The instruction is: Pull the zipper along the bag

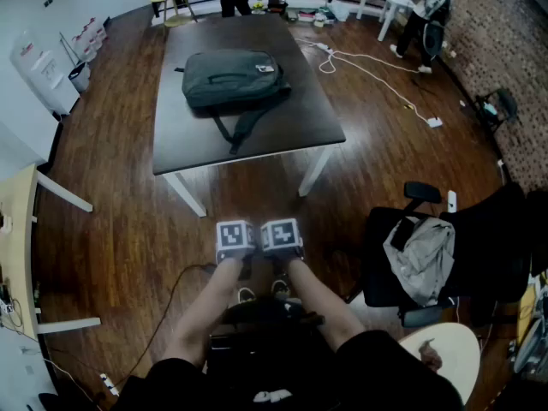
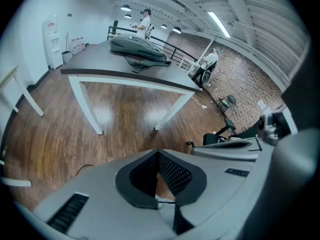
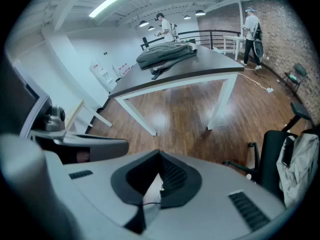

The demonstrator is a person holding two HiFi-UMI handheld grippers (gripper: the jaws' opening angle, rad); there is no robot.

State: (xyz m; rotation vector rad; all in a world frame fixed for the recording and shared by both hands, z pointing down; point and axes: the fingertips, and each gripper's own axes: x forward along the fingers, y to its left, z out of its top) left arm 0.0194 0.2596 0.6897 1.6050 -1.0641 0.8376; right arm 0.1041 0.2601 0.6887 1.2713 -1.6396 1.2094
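Note:
A dark grey bag (image 1: pixel 233 77) lies flat on the dark table (image 1: pixel 291 122), its strap trailing toward the near edge. The bag (image 2: pixel 137 46) also shows far off in the left gripper view, and the same bag (image 3: pixel 165 53) in the right gripper view. Both grippers hang side by side over the wooden floor, well short of the table and pointing steeply down. My left gripper (image 1: pixel 235 240) has its jaw tips together with nothing between them (image 2: pixel 157 154). My right gripper (image 1: pixel 282 236) is likewise shut and empty (image 3: pixel 160 154).
A black office chair with a grey jacket (image 1: pixel 419 259) stands to the right. A white cable (image 1: pixel 377 75) runs over the floor past the table's far right corner, and a black cable (image 1: pixel 171 289) lies at the near left. People stand at the railing beyond the table.

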